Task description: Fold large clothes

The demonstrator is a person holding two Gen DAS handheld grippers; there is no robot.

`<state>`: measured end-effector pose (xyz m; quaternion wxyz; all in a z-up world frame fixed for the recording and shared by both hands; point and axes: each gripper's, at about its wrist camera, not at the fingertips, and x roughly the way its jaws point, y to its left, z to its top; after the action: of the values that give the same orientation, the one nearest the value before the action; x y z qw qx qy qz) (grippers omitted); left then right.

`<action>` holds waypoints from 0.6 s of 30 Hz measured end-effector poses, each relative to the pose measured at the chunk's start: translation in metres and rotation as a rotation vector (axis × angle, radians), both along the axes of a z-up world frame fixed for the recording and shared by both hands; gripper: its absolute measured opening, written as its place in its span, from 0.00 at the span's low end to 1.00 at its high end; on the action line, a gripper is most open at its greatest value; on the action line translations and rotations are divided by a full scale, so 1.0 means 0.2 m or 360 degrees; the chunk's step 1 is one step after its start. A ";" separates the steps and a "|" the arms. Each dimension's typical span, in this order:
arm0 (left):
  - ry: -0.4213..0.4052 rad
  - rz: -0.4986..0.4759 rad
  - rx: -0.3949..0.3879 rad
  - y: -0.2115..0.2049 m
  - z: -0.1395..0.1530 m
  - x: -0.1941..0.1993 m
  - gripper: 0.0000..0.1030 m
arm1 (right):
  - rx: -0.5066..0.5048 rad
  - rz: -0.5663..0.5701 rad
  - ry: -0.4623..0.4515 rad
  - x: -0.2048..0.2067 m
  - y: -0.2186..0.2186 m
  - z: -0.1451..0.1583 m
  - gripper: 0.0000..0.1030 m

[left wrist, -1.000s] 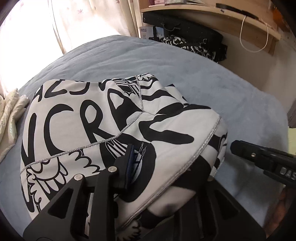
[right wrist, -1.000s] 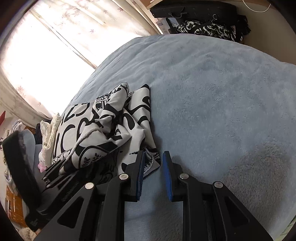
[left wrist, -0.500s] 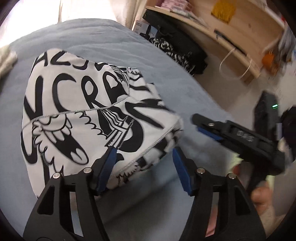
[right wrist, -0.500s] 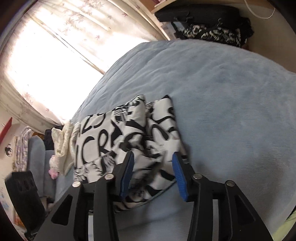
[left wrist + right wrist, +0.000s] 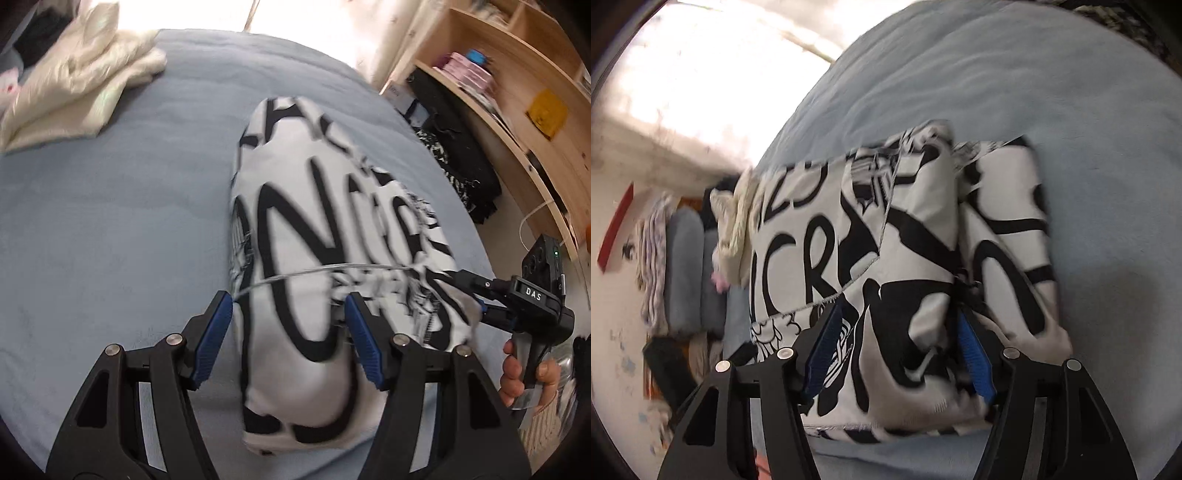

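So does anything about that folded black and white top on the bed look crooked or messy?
Mostly tidy. The black and white top lies folded on the blue bedspread, but its top layer sits askew: in the right wrist view a strip of the layer beneath sticks out along the right side, and the near edges don't line up.

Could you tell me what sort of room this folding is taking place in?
Most likely a bedroom: a pale blue fleece bed cover under the folded black-and-white printed garment, a bright curtained window, and wooden wall shelves.

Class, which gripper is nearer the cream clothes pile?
Left. Left gripper straddles the printed garment's side facing the cream pile; right gripper, jaws opening around it, is on the far side.
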<state>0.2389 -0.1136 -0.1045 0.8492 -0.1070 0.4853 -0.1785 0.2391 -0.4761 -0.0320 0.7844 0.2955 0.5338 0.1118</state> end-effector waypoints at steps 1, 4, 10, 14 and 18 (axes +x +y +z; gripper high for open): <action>0.0020 -0.0011 -0.0055 0.01 -0.04 0.03 0.58 | 0.0001 0.0004 0.0014 0.02 0.00 -0.02 0.52; 0.0050 -0.0004 -0.0123 0.03 -0.11 0.08 0.60 | -0.0026 0.0042 0.0040 0.09 0.01 -0.06 0.31; 0.0014 -0.0055 0.0032 -0.09 -0.19 0.14 0.67 | -0.0178 0.0050 -0.0183 0.01 0.04 0.14 0.13; -0.0091 -0.0127 0.0168 -0.24 -0.17 0.10 0.74 | -0.0328 -0.0003 -0.0343 -0.17 0.03 0.36 0.12; -0.0283 -0.0197 0.0449 -0.43 -0.19 0.01 0.79 | -0.0488 -0.0022 -0.0232 -0.21 0.02 0.28 0.12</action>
<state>0.2409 -0.2000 -0.1432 0.8827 0.0596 0.4343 -0.1694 0.1972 -0.4716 0.0236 0.8577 0.1670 0.4843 0.0446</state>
